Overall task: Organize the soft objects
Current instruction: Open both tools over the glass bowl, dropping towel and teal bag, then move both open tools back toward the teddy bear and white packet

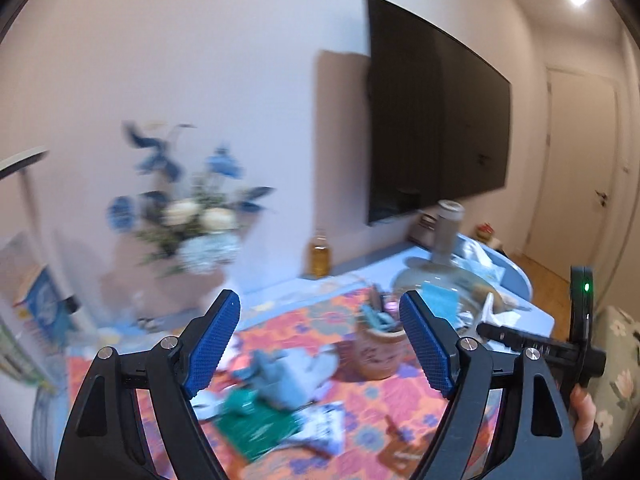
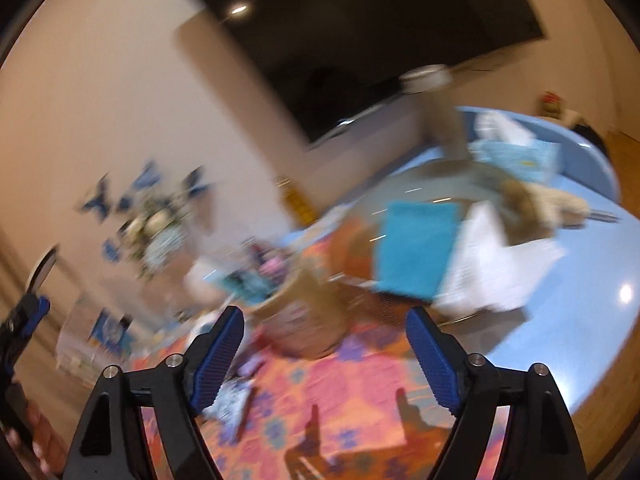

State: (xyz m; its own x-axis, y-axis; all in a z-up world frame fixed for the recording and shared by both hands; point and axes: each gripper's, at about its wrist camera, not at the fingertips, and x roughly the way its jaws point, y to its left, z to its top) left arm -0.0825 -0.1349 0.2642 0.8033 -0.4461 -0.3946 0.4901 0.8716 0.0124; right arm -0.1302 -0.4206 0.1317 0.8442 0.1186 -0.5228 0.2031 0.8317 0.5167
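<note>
My left gripper (image 1: 320,344) is open and empty, held above a table with an orange flowered cloth (image 1: 360,420). Below it lie a grey soft toy (image 1: 280,376) and a green cloth (image 1: 256,428). My right gripper (image 2: 324,356) is open and empty above the same cloth (image 2: 320,400). Ahead of it lie a teal cloth (image 2: 416,248), a white towel (image 2: 500,272) and a brown plush toy (image 2: 540,208). The right wrist view is blurred.
A woven pot (image 1: 378,350) with pens stands mid-table; it also shows in the right wrist view (image 2: 304,320). A flower vase (image 1: 200,232), an amber bottle (image 1: 320,256), a tall tumbler (image 1: 446,232) and a wall TV (image 1: 436,112) stand behind. The blue table edge (image 2: 592,320) curves right.
</note>
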